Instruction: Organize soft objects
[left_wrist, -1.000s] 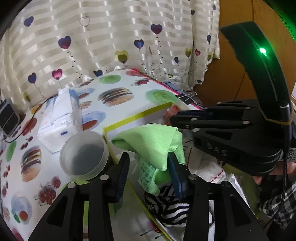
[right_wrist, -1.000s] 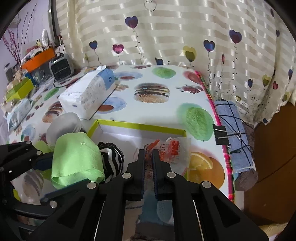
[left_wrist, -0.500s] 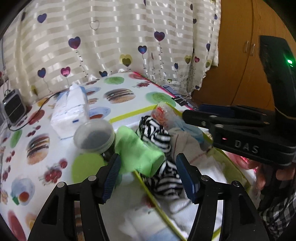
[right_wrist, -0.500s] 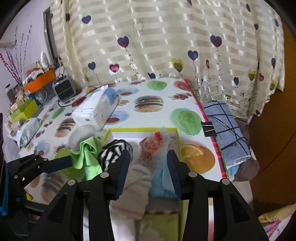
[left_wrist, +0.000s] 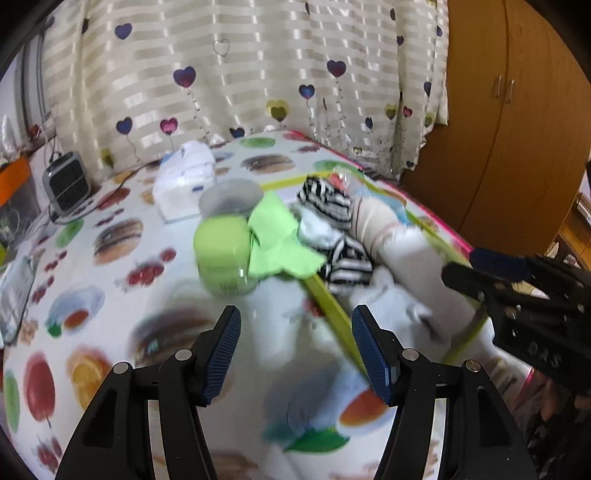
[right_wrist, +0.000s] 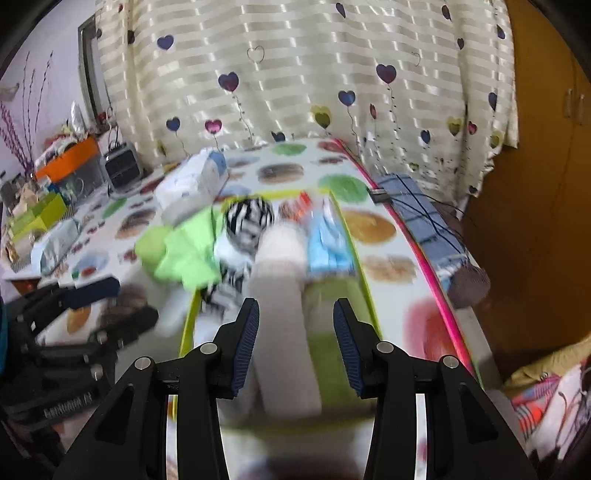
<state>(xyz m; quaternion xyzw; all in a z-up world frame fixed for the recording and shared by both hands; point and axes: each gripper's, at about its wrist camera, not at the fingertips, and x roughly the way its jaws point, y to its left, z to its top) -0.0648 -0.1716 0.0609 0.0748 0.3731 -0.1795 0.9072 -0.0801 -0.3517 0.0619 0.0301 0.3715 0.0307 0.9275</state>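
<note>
Both grippers now clear of the pile, jaws apart, nothing between the pads.

L gripper (left_wrist: 295, 350): a sec ago its jaws were pinched on the green cloth (left_wrist: 275, 236) over the tray. Now they stand fairly wide, empty, w/ only tablecloth and the tray's yellow-green rim (left_wrist: 327, 295) showing between them. Cloth lies unfolded at 12 o'clock from the jaws, draped across the tray's left rim, part in, part out, its left edge against the green jar (left_wrist: 221, 254). Jar's clear lid (left_wrist: 231, 197) sits just behind, at 11.

R gripper (right_wrist: 295, 339): a sec ago nearly shut over the tray's far end. Now jaws moderately wide and empty, hanging over the near half of the tray. The beige sock (right_wrist: 284, 280) runs up the middle at 12 o'clock; striped b/w fabric (right_wrist: 245, 225) at 11, blue cloth (right_wrist: 328, 247) at 1, green towel (right_wrist: 332, 314) flat on the tray floor under the right jaw. Tray wall (right_wrist: 356, 251) visible on the right side.

Frames blurred, so fine contact can't be read; no pad appears to touch any fabric.

Reading: both hands have let go and pulled back toward the near edge. Soft items mostly gathered in the tray. Green cloth not fully in and loosely crumpled; probably needs a re-grip and tuck before calling it tidy. Tissue pack (left_wrist: 184, 184) beyond at 11, untouched.
</note>
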